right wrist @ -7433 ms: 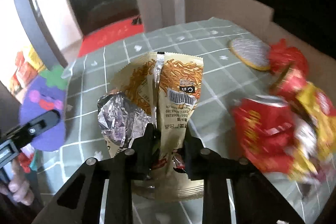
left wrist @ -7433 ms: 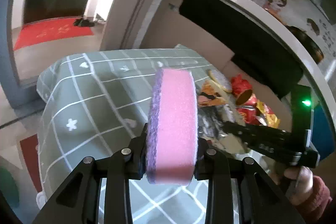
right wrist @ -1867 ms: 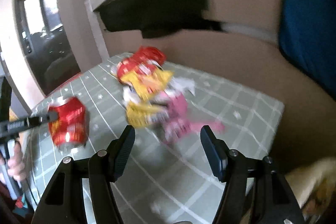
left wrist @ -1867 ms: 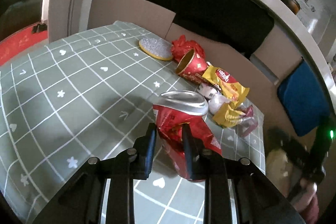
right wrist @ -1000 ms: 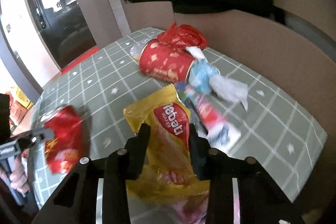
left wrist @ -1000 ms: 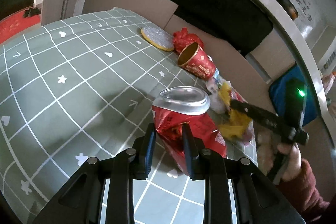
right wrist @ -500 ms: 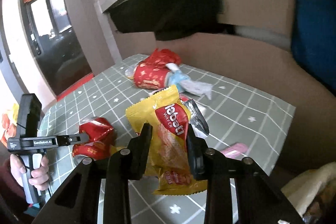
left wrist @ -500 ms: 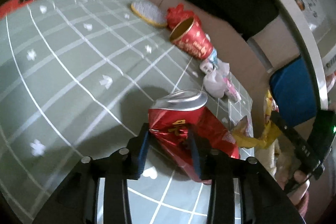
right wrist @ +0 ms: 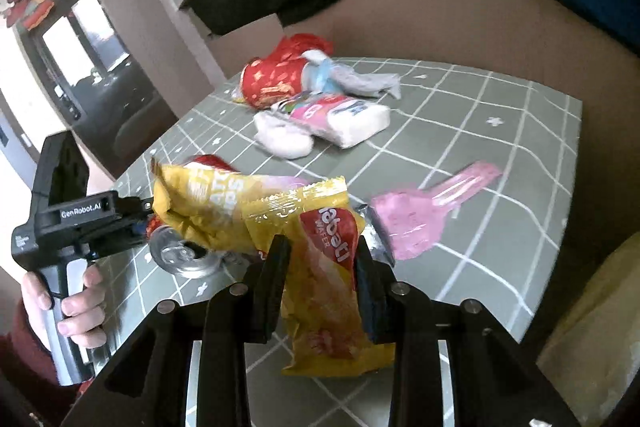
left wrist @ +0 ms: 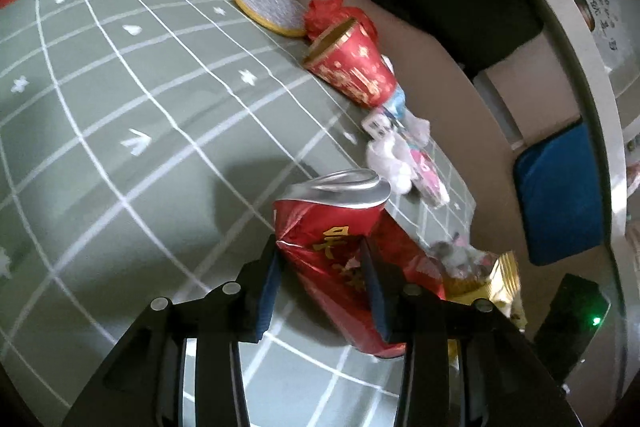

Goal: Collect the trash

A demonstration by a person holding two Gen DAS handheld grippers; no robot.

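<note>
A crushed red drink can [left wrist: 332, 223] hangs above the green checked tablecloth [left wrist: 120, 107], and my left gripper [left wrist: 322, 255] is shut on its dented body. The right wrist view shows that gripper [right wrist: 136, 219] at the left, with the can's silver end [right wrist: 180, 255] at its tip. My right gripper [right wrist: 320, 259] is shut on a yellow wafer wrapper [right wrist: 320, 299], held over the table's near edge. That wrapper [left wrist: 500, 279] also peeks out behind the can in the left wrist view.
On the cloth lie a red paper cup [right wrist: 276, 83], a tissue pack [right wrist: 348, 115], crumpled white tissue [right wrist: 284, 139], a pink wrapper [right wrist: 416, 215] and a round scouring pad [left wrist: 268, 7]. A cardboard wall [right wrist: 440, 23] lines the far side. Something pale yellow [right wrist: 592, 327] sits beyond the table's right edge.
The right gripper has lifted the yellow wrapper off the cloth and carried it towards the table's edge. The left gripper's jaws stand wider on the can and have moved closer to the right gripper.
</note>
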